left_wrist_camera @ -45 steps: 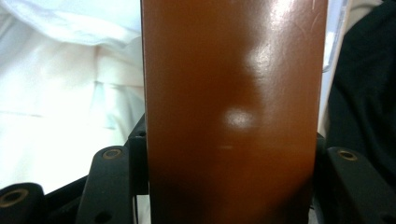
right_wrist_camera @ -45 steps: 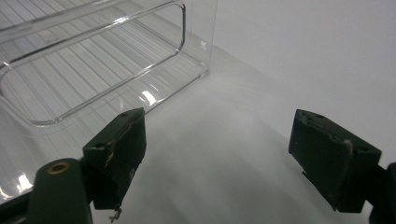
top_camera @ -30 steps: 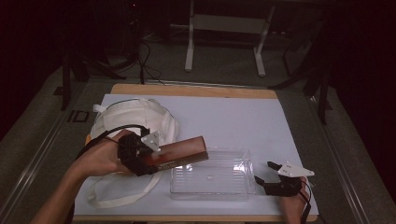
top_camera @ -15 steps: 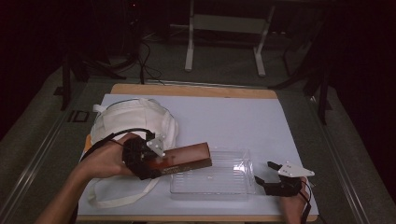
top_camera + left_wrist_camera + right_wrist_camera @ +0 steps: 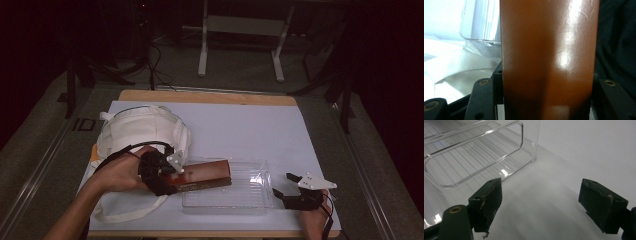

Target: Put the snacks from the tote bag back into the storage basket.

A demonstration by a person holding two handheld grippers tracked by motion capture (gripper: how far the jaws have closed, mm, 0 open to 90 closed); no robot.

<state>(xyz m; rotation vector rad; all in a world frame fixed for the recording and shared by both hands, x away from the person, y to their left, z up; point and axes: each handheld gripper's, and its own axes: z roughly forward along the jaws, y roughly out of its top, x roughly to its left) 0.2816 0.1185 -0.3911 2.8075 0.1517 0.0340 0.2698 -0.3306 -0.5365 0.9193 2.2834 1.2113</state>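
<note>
My left gripper (image 5: 172,175) is shut on a long glossy brown box (image 5: 205,175), which lies level and reaches over the left end of a clear plastic tray (image 5: 250,197). In the left gripper view the brown box (image 5: 549,57) stands between the jaws, with the tray's corner (image 5: 477,27) behind it. My right gripper (image 5: 285,187) rests on the white sheet just right of the tray, open and empty. The right gripper view has its fingers (image 5: 486,202) wide apart, facing the tray's corner (image 5: 529,142).
A white cloth bag (image 5: 142,132) with straps lies at the left of the white sheet (image 5: 250,125), behind and under my left hand. The wooden table edge (image 5: 210,97) runs along the back; beyond it are a dark floor and metal stand legs.
The left gripper has carried the brown box a little to the right and lower, further over the tray's left end. The right gripper has stayed put.
</note>
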